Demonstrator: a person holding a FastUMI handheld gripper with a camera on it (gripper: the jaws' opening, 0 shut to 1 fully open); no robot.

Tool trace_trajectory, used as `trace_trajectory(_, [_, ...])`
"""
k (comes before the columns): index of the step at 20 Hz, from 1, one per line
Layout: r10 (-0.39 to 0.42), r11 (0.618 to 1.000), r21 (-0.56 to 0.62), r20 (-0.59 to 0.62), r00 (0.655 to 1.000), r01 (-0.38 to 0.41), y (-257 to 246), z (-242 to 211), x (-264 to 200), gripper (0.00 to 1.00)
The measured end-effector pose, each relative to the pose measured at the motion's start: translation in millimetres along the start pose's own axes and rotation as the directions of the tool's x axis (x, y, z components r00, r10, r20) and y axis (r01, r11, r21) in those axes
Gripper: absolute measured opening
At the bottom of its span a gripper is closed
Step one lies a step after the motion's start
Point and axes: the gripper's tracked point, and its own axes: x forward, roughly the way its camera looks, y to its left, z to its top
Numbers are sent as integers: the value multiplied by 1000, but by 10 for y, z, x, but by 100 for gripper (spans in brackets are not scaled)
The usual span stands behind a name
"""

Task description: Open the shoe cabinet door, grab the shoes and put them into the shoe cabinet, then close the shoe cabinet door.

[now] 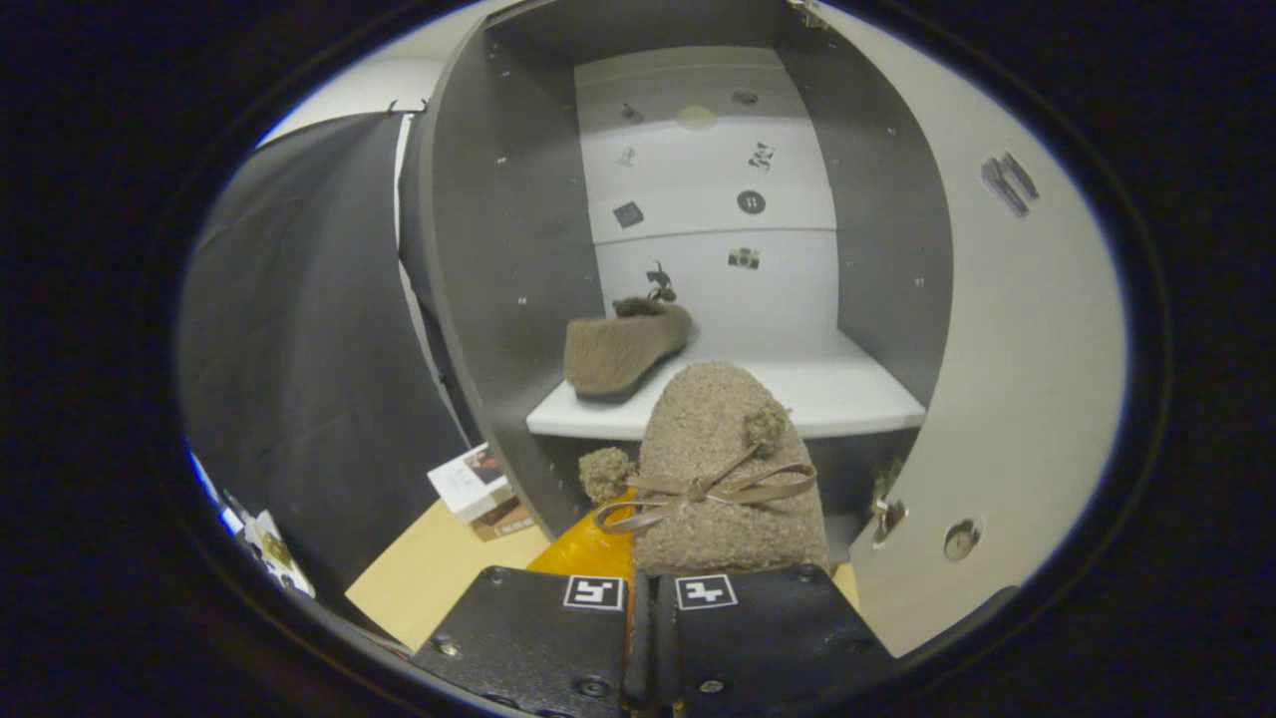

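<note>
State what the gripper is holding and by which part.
The gripper is shut on a fuzzy tan slipper with a ribbon bow, held by its rear end, toe pointing toward the shelf.

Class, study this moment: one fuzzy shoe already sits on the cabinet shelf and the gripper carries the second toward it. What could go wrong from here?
1. The held shoe is gripped only at its rear by the gripper; its long toe end could sag or slip.
2. The shoe on the shelf lies left; a leftward approach could knock it.
3. The open door stands close on the right and could be bumped.
</note>
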Motion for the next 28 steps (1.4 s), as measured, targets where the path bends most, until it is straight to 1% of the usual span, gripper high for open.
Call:
trace_trajectory(4, [-31, 1000, -3, 66, 997, 31, -92, 503, 345, 6])
trace_trajectory(8, [-62, 998, -7, 78, 995, 63, -180, 684, 615, 6])
trace_trajectory(10, [-83, 996, -19, 57, 995, 84, -265, 746, 747, 6])
trace_trajectory(14, [-109, 994, 0, 17, 994, 109, -385, 804, 1054, 6])
trace_trajectory(17, [-118, 993, 25, -60, 991, 119, -442, 731, 1173, 6])
trace_trajectory(19, [-165, 986, 5, -130, 978, 167, -549, 652, 1199, 6])
trace_trajectory(20, [-164, 986, -1, -159, 974, 165, -545, 620, 1194, 10])
trace_trajectory(22, [-192, 981, -14, -176, 966, 192, -566, 612, 1181, 18])
trace_trajectory(23, [-191, 981, -18, -181, 965, 191, -559, 601, 1191, 22])
trace_trajectory(27, [-149, 988, 7, -187, 971, 153, -413, 598, 1141, 39])
trace_trajectory(28, [-151, 988, 8, -181, 972, 155, -407, 616, 1111, 45])
